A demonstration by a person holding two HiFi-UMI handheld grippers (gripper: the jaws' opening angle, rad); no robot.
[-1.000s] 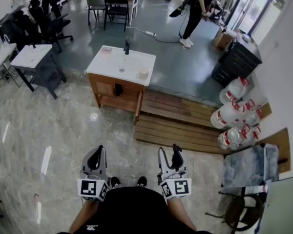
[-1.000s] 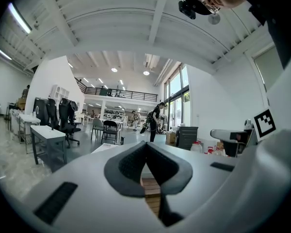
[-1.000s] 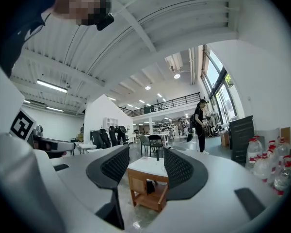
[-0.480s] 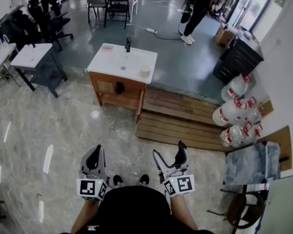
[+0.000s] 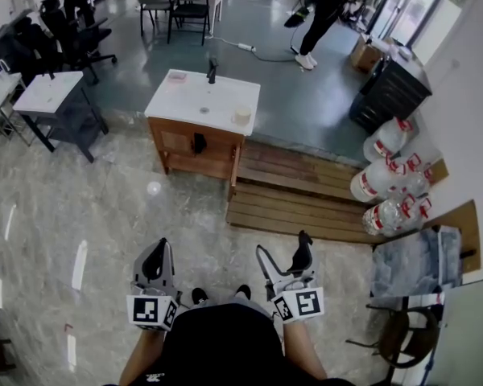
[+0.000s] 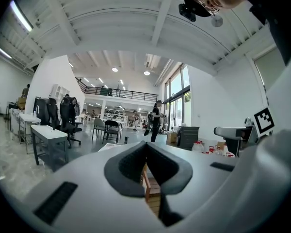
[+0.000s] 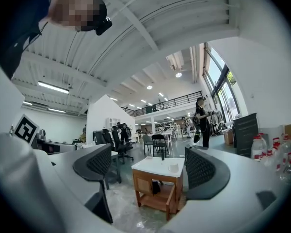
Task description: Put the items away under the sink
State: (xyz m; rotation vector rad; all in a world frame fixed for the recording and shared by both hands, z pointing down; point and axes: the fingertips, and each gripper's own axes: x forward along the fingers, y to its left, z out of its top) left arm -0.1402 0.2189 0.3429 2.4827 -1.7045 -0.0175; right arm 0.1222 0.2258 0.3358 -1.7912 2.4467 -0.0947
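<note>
The sink cabinet [image 5: 195, 145] stood well ahead, framed between the spread, empty jaws of the right gripper [image 5: 283, 249]; the left gripper [image 5: 154, 256], jaws pressed together, was no nearer.

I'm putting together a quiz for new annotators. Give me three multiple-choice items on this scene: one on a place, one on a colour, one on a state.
1. Where on the sink top does the cup stand?
A near its right edge
B behind the faucet
C at its left edge

2. What colour is the sink cabinet?
A white
B brown wood
C black

3. How do the right gripper's jaws stand?
A shut together
B shut on the cup
C apart and empty

Answers:
1 A: the head view shows the cup by the right edge.
2 B: its front is brown wood.
3 C: a wide gap shows between the pads.
</note>
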